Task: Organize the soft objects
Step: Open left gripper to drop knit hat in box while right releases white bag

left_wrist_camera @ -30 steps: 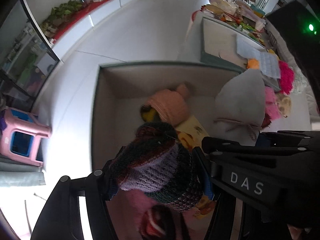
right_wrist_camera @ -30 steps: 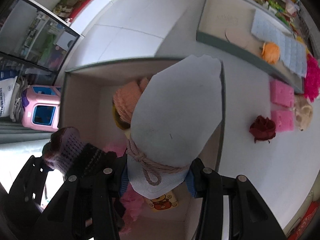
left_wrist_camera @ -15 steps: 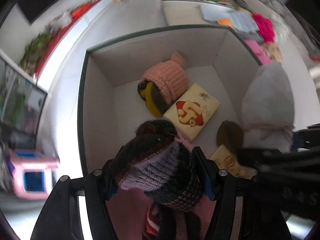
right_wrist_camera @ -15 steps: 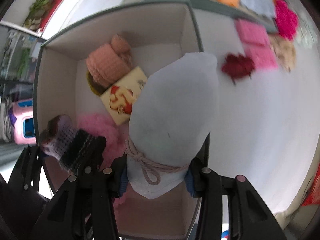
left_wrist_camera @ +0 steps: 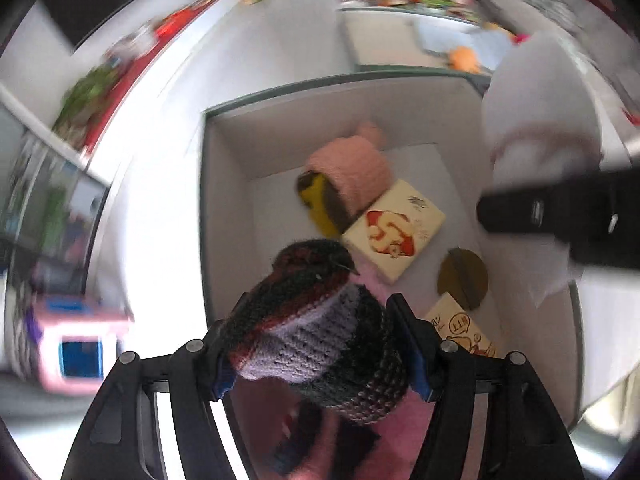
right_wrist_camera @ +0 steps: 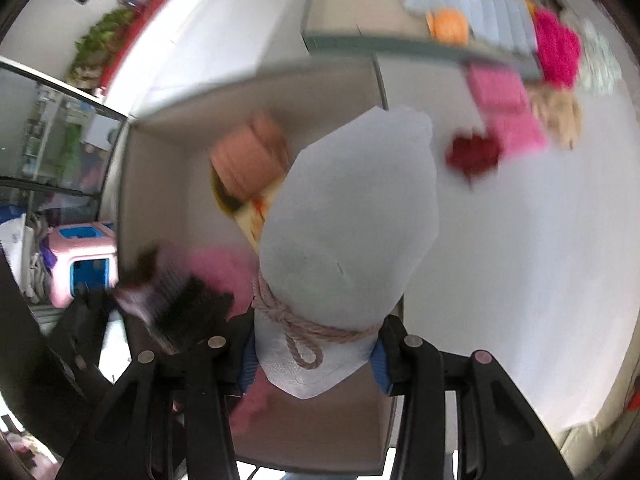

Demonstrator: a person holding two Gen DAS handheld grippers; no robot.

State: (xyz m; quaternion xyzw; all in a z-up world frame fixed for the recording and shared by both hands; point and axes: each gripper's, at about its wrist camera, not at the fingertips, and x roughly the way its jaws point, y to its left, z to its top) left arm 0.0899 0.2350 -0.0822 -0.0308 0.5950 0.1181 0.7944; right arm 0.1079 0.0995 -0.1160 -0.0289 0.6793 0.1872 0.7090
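- Bench (right_wrist_camera: 520,260): white top; it carries the box and, to the box's right, loose soft things
- Box (left_wrist_camera: 228,208): grey, open-topped, pale inside, seen from above in both views; both tools hang over it
- Tray (right_wrist_camera: 360,42): a second, shallower grey one lies beyond the box, with a pale blue mat (right_wrist_camera: 472,4) and an orange ball (right_wrist_camera: 448,26) on it
- Pouch (right_wrist_camera: 352,216): pale grey cloth, tied with a rope (right_wrist_camera: 304,332) near its base; the right tool (right_wrist_camera: 314,354) is clenched on it just below the knot, and it stands over the box's right wall
- Hat (left_wrist_camera: 316,328): knitted, striped dark green, red and lilac; the left tool (left_wrist_camera: 318,344) grips it between both fingers, above the near part of the box
- Pink hat (left_wrist_camera: 348,168): lies inside the box toward the far wall, partly over a yellow and brown thing (left_wrist_camera: 320,204)
- Cushion (left_wrist_camera: 394,232): square, cream with a red print, lies on the box floor just beside the pink hat
- Disc (left_wrist_camera: 462,278): brown, round, lies near the right wall, next to another printed cream square (left_wrist_camera: 460,330)
- Pink fluff (right_wrist_camera: 224,268): lies low in the near part of the box
- Rose (right_wrist_camera: 472,154): dark red, blurred, lies on the bench right of the box, near pink pads (right_wrist_camera: 504,108)
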